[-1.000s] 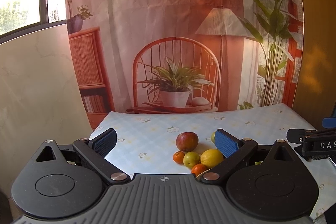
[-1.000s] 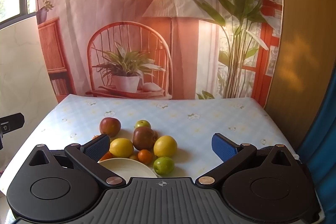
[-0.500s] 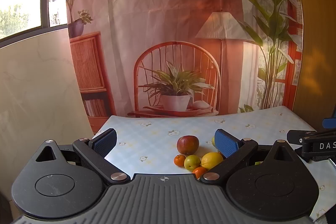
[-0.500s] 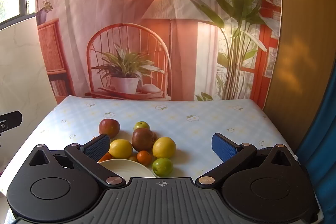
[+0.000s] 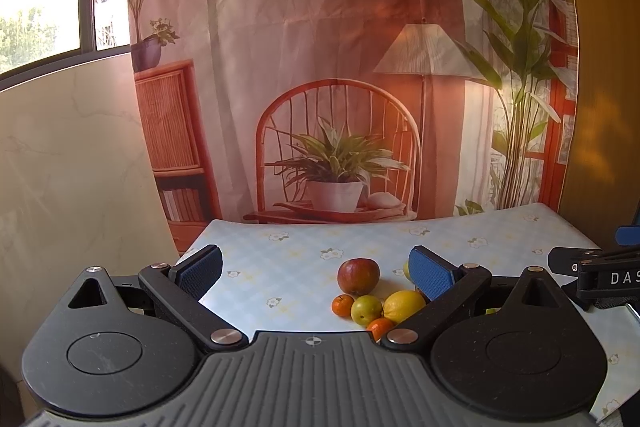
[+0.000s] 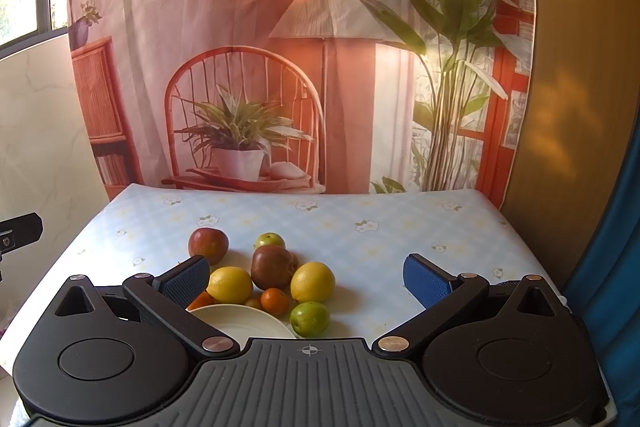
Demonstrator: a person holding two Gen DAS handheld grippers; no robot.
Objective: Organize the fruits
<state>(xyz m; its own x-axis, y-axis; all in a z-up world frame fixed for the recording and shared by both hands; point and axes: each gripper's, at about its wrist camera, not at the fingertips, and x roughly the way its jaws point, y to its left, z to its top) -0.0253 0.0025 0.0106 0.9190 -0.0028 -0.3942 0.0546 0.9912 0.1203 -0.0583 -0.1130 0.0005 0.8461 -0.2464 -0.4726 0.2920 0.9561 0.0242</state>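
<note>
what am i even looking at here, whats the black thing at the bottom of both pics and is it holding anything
The black thing is a hand-held gripper with two blue-padded fingers; a person carries one in each hand. Each picture comes from a camera on one gripper, looking forward along its fingers. One view shows the left gripper, the other the right gripper. Both are open and hold nothing. Ahead is a table with a flowered cloth. On it lie loose fruits: a red apple, two lemons, small oranges, green fruits, and an empty cream plate. The room behind is a printed backdrop.
</note>
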